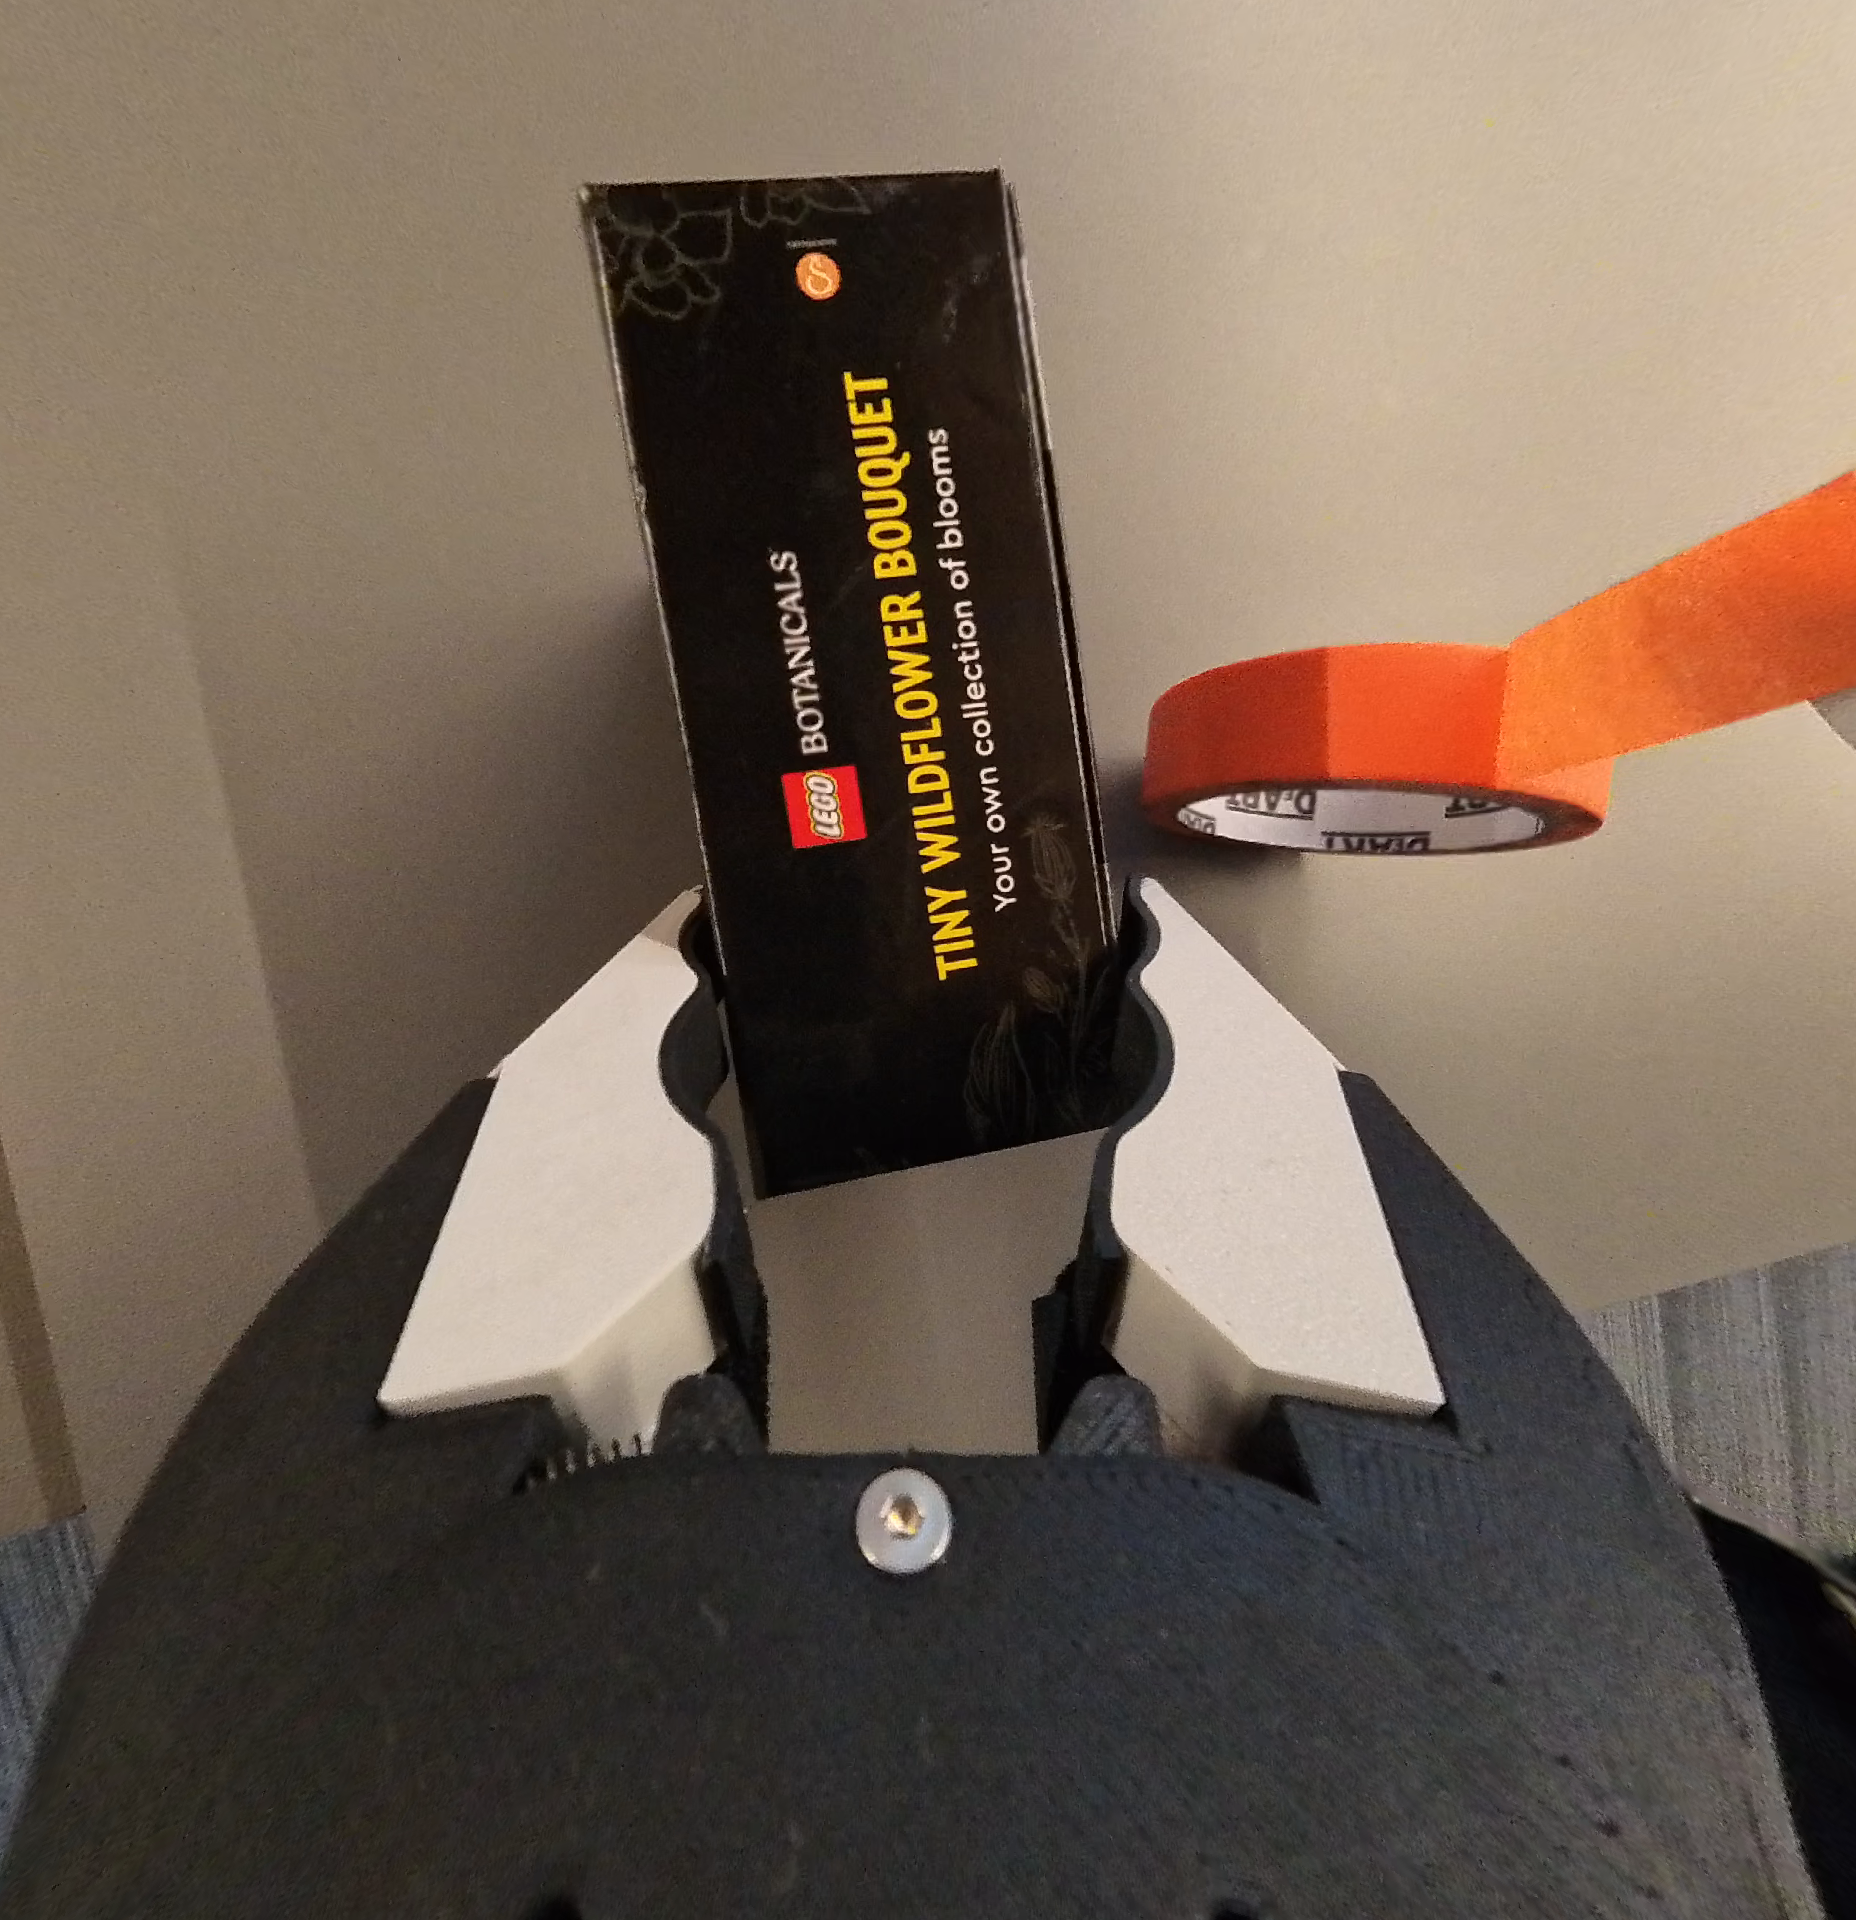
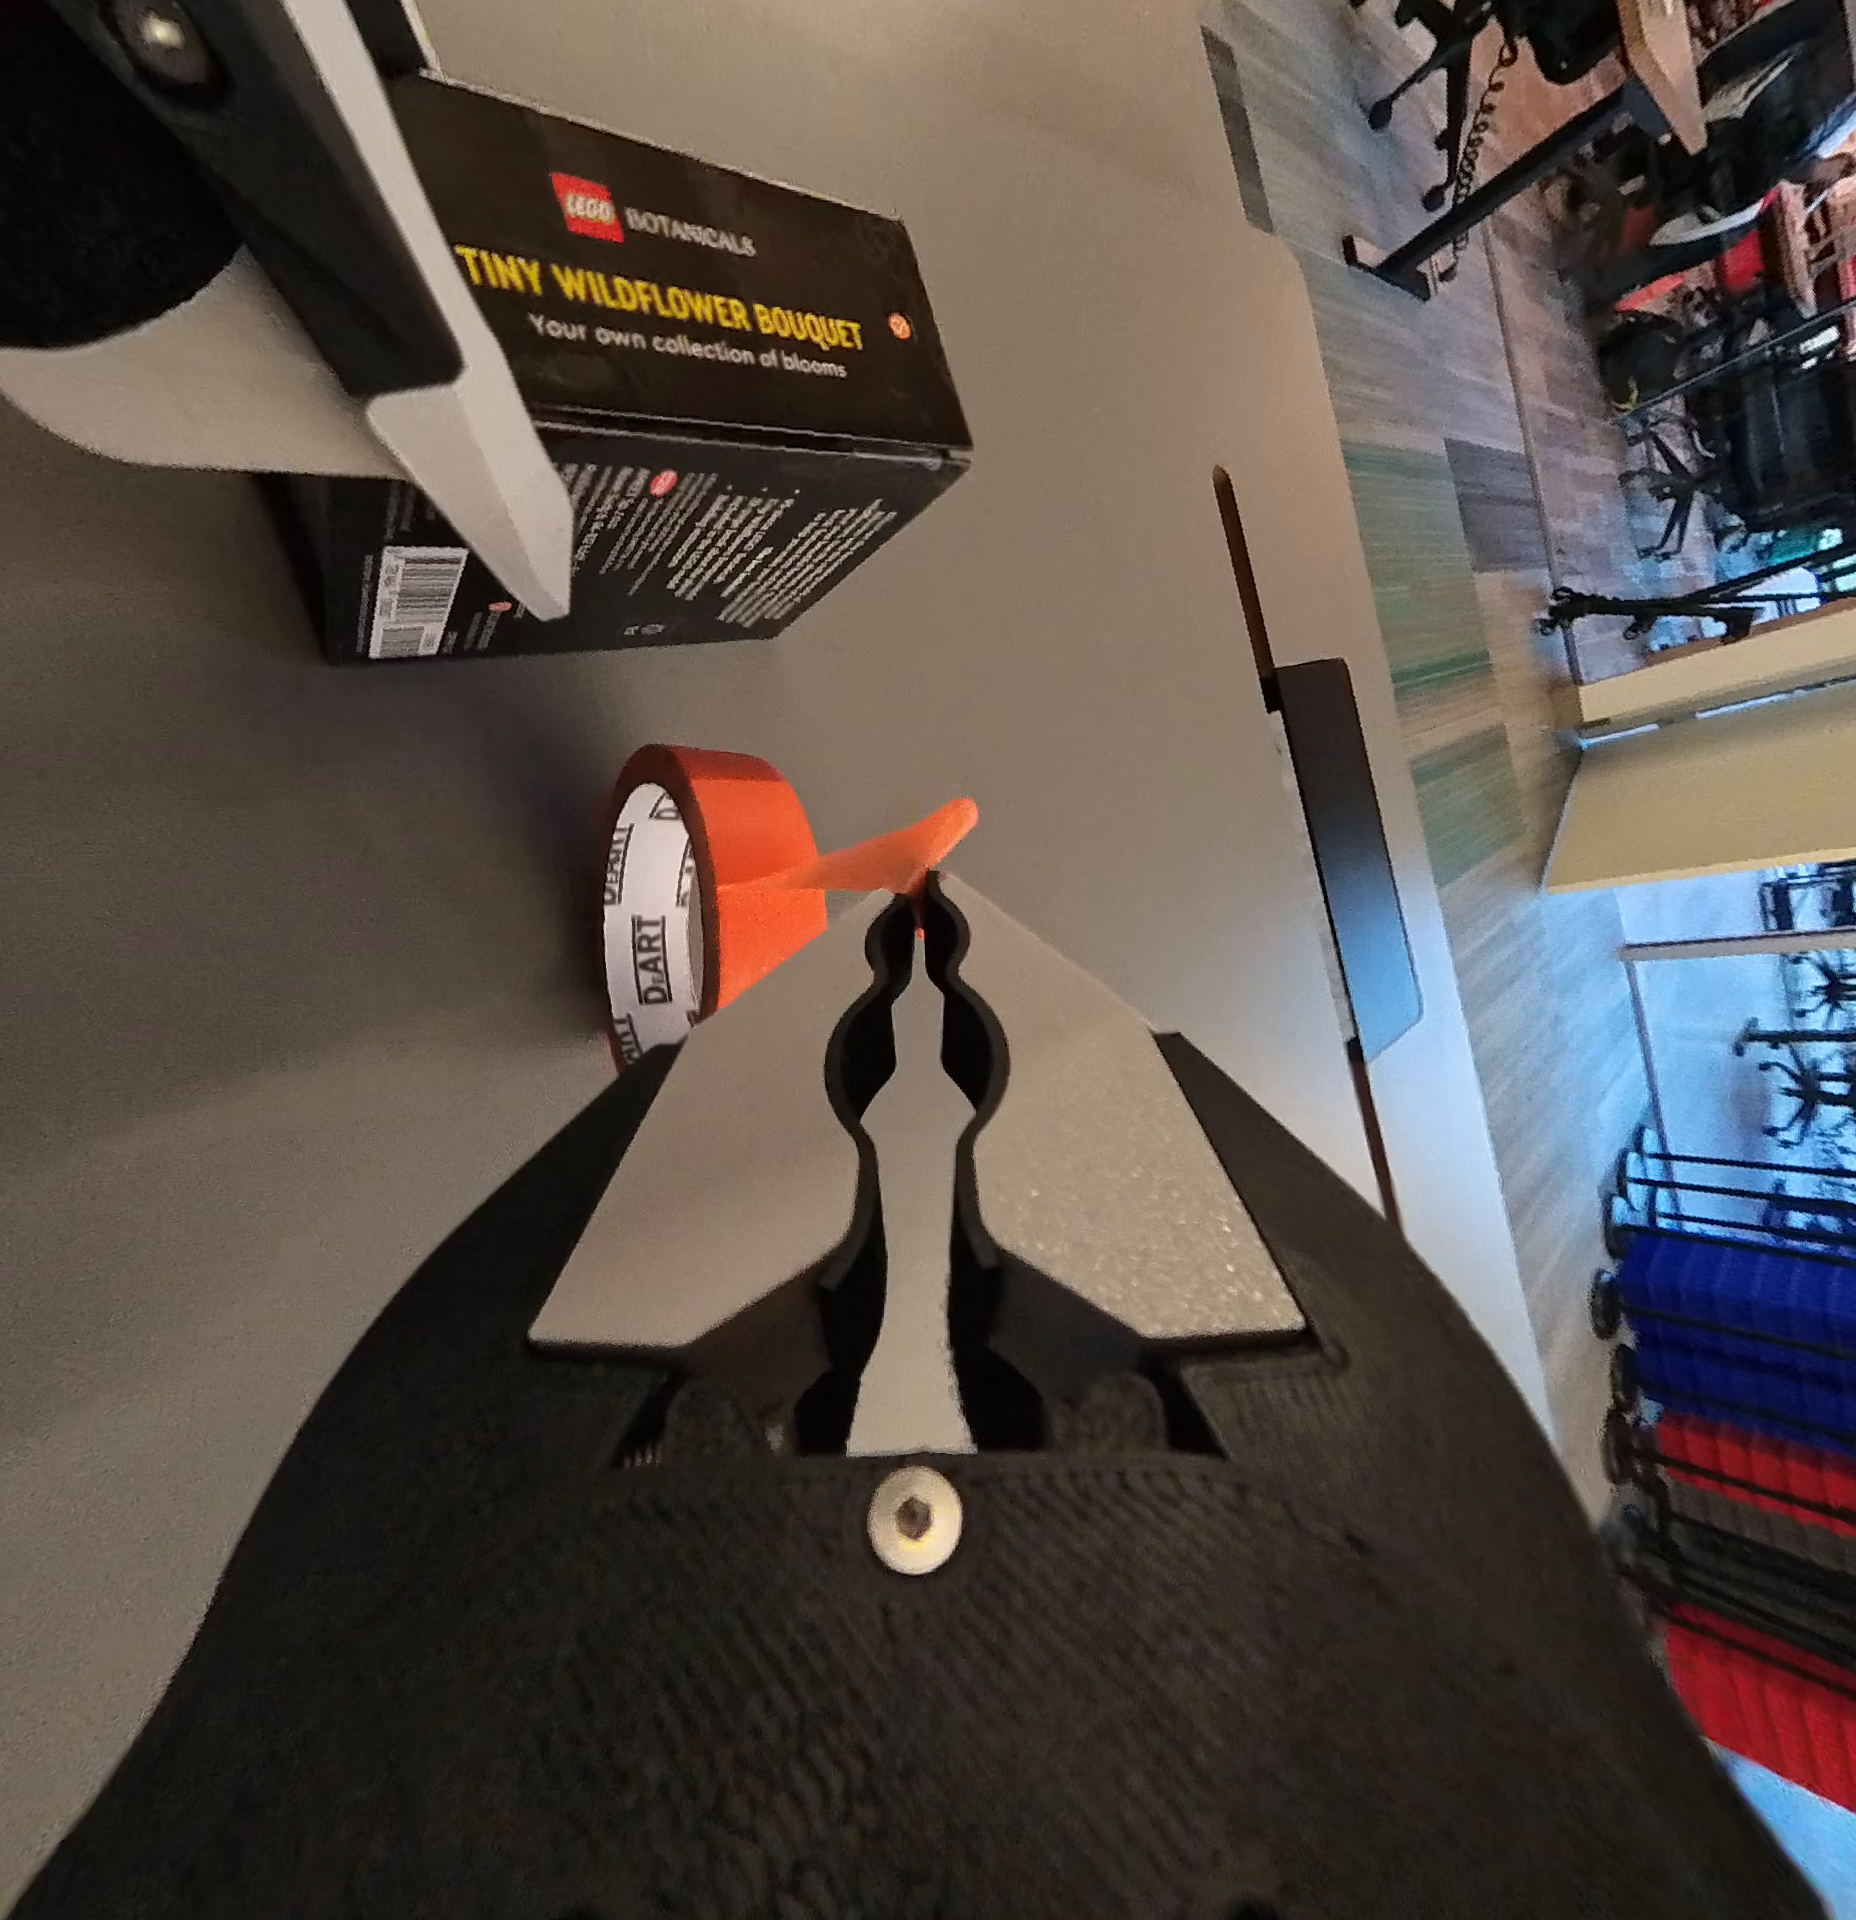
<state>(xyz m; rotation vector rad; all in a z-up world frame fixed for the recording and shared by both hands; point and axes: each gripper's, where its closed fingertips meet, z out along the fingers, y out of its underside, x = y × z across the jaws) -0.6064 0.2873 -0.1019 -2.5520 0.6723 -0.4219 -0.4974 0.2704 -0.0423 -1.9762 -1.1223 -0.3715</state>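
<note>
The left gripper (image 1: 913, 997) was clamped on the near end of a black cardboard box (image 1: 851, 623), its two white fingers (image 1: 591, 1122) spread about the width of that box and pressed to its sides. The box's long axis ran straight away from the gripper toward twelve o'clock, tipped a little to eleven. An orange masking-tape roll (image 1: 1360, 743) lay flat on the grey table (image 1: 332, 520) just beside the box, at about two o'clock from the left gripper.

The right gripper (image 2: 926, 904) was pinched almost fully closed on the loose tape end (image 2: 882, 852), a short strip drawn off the roll (image 2: 716, 883). From this tool the roll sat at about eleven o'clock, very near, and the box (image 2: 695, 343) farther off in the same direction, with the left gripper (image 2: 467, 436) on it. The right gripper was plainly the nearer one to the tape.

The tabletop was smooth, matte and grey. Beyond its edge ran carpeted floor (image 2: 1547, 987), desks and chairs, and a rack of blue and red bins (image 2: 1755, 1455) at about four o'clock.
</note>
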